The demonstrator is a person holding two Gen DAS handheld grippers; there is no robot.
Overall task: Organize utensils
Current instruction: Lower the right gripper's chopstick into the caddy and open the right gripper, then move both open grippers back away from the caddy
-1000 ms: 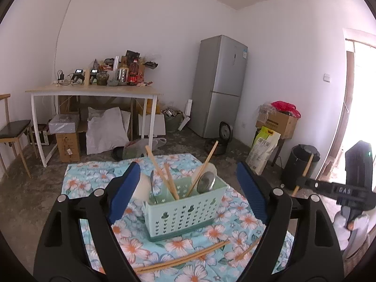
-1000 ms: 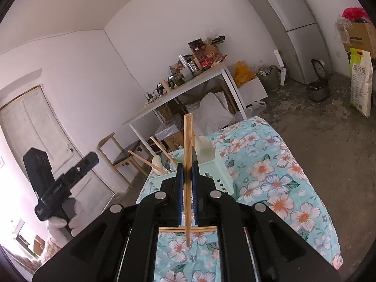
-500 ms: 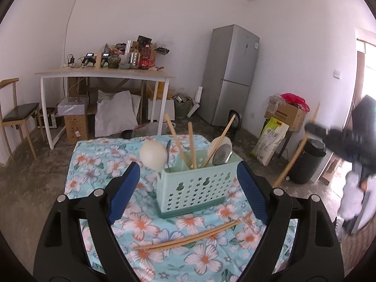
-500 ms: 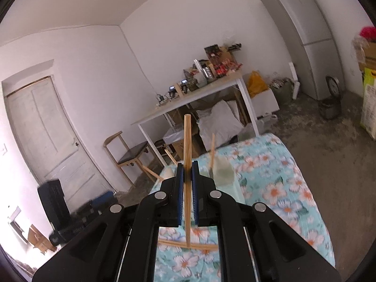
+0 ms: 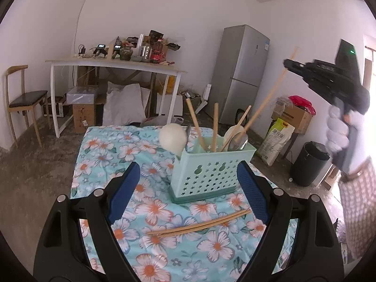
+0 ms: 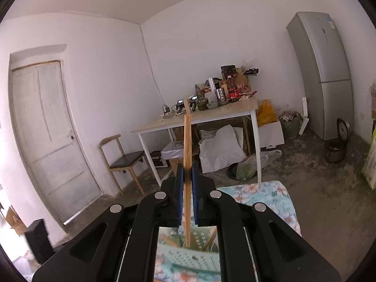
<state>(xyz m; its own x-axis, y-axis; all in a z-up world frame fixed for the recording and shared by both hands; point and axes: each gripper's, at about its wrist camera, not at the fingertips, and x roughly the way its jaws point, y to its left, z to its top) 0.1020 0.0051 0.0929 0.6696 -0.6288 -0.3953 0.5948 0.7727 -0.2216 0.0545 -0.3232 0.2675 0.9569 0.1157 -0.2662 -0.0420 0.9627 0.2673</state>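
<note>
the right tool (image 6: 187, 189) grips a chopstick (image 6: 187, 155) above the mint basket (image 5: 209, 176). the left tool (image 5: 188, 195) hangs open over two chopsticks (image 5: 199, 223) on the floral cloth (image 5: 112, 150).

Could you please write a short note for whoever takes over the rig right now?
Right tool: shut on one chopstick, held above the basket.
Left tool: open, empty, facing the basket across the floral tablecloth.
Done: several chopsticks and spoons stand in the basket.
Left: drop the held chopstick in, then pick up the pair of chopsticks lying in front of the basket.
</note>
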